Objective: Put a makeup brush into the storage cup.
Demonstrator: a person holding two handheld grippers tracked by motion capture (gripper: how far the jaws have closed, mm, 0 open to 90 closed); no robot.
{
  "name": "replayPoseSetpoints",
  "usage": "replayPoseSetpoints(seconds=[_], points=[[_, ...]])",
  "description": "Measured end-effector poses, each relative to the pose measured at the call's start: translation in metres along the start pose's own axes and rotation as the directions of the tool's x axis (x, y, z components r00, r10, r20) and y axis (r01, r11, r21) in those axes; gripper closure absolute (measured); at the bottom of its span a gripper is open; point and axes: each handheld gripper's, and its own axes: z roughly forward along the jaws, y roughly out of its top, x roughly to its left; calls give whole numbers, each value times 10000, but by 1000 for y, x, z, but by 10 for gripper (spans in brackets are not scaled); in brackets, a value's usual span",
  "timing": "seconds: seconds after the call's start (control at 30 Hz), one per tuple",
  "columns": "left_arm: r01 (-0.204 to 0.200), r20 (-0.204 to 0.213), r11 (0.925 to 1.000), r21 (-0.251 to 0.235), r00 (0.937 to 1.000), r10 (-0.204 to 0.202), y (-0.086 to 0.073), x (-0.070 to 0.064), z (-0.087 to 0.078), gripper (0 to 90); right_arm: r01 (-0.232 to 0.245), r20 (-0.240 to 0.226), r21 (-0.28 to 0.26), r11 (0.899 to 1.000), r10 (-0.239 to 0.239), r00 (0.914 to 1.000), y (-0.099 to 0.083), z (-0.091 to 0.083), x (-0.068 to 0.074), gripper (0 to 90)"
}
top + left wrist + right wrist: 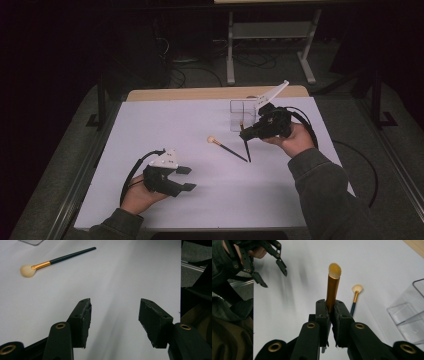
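Note:
My right gripper (244,133) is shut on a makeup brush (333,286) with a gold ferrule and a tan tip; it grips just below the ferrule. The brush's black handle (247,151) slants down to the white mat. A second brush (227,148) with a round pale head lies flat on the mat just left of it, and also appears as brush (57,260) and brush (355,298). My left gripper (185,178) rests at the front left, open, with nothing between its jaws (115,320).
A clear plastic organizer (242,114) stands just behind the right gripper, seen at the right as organizer (409,315). The white mat (165,125) covers a wooden table. Cables trail from both grippers. Dark floor and a table frame lie beyond.

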Motion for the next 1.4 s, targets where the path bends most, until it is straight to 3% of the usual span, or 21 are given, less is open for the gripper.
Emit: replayPoseSetpoints(seconds=[0.37,0.87,1.4], points=[[153,20,9999,-10,9999,-153,-3,4,1,414,-78,398,-24,10000,78,9992,11,-11,-18,830],[73,-75,9999,-89,9999,-74,-4,4,-4,405,-127,870,-71,9999,133,9961,31,-22,-39,830],[-97,-121,9999,-134,9999,95,-5,7,-5,393,-221,1251,-37,9997,224,9919,57,-17,-67,830]])
